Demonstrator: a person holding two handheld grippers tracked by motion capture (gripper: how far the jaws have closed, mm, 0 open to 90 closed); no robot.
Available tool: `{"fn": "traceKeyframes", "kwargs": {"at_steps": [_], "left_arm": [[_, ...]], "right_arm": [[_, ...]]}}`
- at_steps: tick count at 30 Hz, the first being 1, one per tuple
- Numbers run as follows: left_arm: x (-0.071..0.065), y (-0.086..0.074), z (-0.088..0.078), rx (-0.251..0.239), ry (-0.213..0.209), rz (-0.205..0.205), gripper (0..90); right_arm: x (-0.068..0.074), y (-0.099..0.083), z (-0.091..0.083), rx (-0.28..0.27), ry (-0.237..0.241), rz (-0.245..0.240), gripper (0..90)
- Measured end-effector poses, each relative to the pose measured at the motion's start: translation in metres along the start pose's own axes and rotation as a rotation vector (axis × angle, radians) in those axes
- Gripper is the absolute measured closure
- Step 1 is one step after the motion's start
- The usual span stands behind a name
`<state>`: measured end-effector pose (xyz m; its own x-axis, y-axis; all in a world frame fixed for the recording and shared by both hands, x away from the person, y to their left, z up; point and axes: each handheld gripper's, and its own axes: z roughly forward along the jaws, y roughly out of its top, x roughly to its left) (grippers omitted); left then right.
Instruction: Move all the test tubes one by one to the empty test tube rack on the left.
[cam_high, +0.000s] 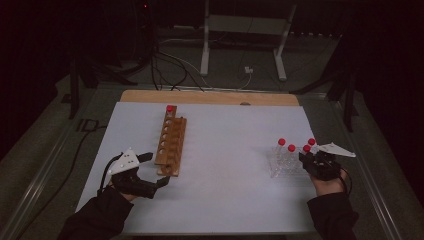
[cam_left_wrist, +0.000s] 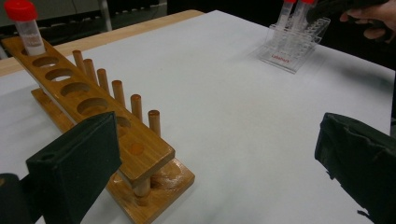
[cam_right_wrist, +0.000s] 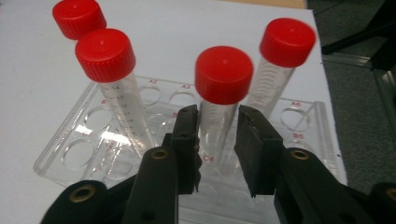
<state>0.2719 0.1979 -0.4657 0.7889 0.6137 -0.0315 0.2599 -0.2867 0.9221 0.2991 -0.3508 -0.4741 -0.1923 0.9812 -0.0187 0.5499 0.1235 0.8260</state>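
The clear rack (cam_high: 286, 167) stood near the right edge of the worktop (cam_high: 225, 165), its four red-capped tubes upright, and the wooden rack (cam_high: 170, 142) lay well apart from it toward the left, with a broad bare stretch of white surface between them. One capped tube (cam_high: 170, 109) stood in the wooden rack's far hole. The right tongs (cam_right_wrist: 215, 140) reached in low from the near side, pinching the nearest tube (cam_right_wrist: 219, 100) just under its cap, pads against the glass. The left tongs (cam_high: 150, 170) rested spread wide at the wooden rack's near end, one jaw beside it, holding nothing, forearm lying along the near edge.
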Motion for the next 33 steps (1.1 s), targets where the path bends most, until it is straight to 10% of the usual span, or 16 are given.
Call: {"fn": "traceKeyframes", "kwargs": {"at_steps": [13, 33], "left_arm": [[0.001, 0.000, 0.000, 0.004, -0.006, -0.007, 1.0], [0.000, 0.001, 0.001, 0.013, -0.015, -0.007, 1.0]], "right_arm": [[0.002, 0.002, 0.001, -0.003, -0.001, -0.009, 74.4], [0.011, 0.023, -0.046, -0.131, -0.008, -0.060, 74.4]]}}
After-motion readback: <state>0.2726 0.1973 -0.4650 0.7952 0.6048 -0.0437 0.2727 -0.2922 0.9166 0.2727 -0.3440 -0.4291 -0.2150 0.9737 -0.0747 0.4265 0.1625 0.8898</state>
